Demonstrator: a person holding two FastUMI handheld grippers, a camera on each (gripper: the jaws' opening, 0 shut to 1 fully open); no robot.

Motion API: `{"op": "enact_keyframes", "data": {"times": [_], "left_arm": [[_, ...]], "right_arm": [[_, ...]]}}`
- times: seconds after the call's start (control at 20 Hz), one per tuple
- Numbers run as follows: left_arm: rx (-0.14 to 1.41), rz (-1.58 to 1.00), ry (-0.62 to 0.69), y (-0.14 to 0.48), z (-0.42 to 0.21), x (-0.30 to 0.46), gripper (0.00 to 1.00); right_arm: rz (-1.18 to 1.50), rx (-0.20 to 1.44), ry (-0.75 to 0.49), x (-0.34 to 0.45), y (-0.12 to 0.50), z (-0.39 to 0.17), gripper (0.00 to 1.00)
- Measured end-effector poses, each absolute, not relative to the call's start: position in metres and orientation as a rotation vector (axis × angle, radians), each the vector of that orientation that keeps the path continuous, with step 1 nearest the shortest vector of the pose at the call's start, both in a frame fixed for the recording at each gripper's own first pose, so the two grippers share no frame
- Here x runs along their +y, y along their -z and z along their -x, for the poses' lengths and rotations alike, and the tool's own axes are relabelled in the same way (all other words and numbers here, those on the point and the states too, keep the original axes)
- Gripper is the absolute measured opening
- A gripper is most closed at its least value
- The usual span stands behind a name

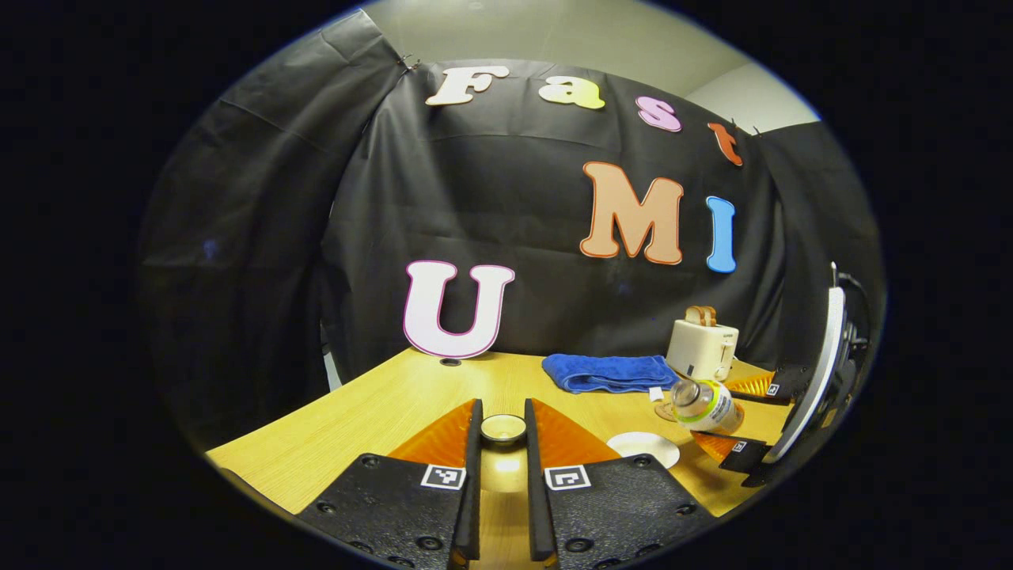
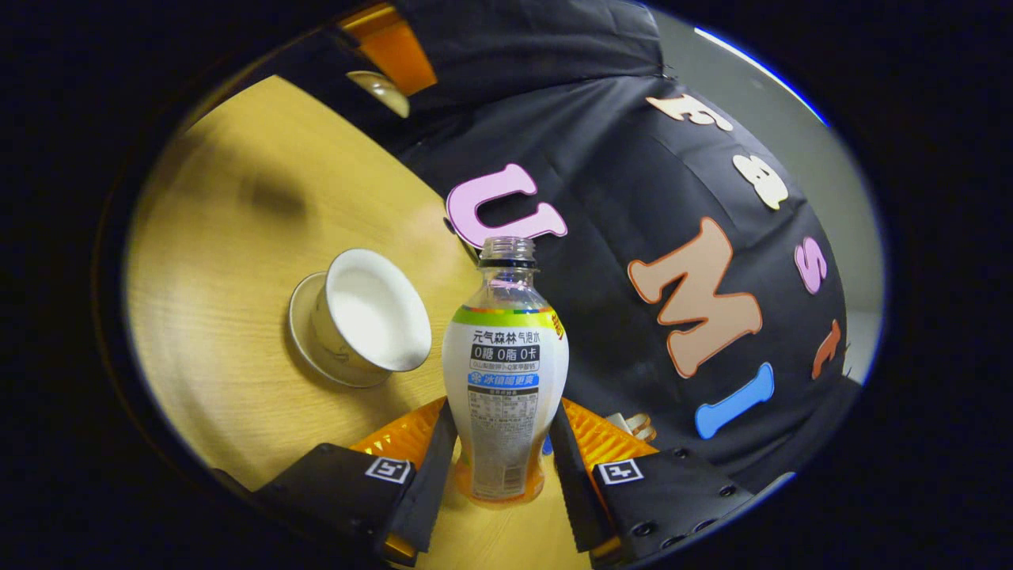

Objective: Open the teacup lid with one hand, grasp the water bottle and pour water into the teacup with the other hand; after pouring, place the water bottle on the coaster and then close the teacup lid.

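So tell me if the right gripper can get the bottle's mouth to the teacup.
Probably yes. The teacup stands open beside the water bottle that the right gripper clamps, with bare table around it; the left gripper holds the lid away from the cup.

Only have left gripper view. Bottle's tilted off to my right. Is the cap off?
Observer: Yes. The right gripper view shows the water bottle with a bare, open neck.
Operator: I've got the teacup lid in the left gripper. Is the cup ready?
Observer: The teacup stands lidless on its saucer, with its white inside showing. It sits to the left of the bottle in that view.
Operator: How's the grip on the bottle?
Observer: The right gripper has one finger pressed on each side of the bottle's lower body.
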State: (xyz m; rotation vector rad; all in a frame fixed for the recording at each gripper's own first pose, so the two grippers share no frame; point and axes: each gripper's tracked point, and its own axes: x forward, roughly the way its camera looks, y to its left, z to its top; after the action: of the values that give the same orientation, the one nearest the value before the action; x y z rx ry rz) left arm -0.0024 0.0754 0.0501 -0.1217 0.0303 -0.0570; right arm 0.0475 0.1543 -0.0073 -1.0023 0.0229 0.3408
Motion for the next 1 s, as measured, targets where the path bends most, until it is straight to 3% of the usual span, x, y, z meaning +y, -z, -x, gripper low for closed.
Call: {"op": "enact_keyframes", "data": {"times": [0.45,1.0], "left_arm": [[0.027,0.118,0.067,-0.052,0.004,0.073,0.22],[0.037,0.119,0.054,-0.048,0.002,0.078,0.22]], "right_arm": [[0.565,0.130,-0.259,0.133,0.002,-0.069,0.69],[0.187,0.127,-0.146,0.098,-0.012,-0.143,0.70]]}}
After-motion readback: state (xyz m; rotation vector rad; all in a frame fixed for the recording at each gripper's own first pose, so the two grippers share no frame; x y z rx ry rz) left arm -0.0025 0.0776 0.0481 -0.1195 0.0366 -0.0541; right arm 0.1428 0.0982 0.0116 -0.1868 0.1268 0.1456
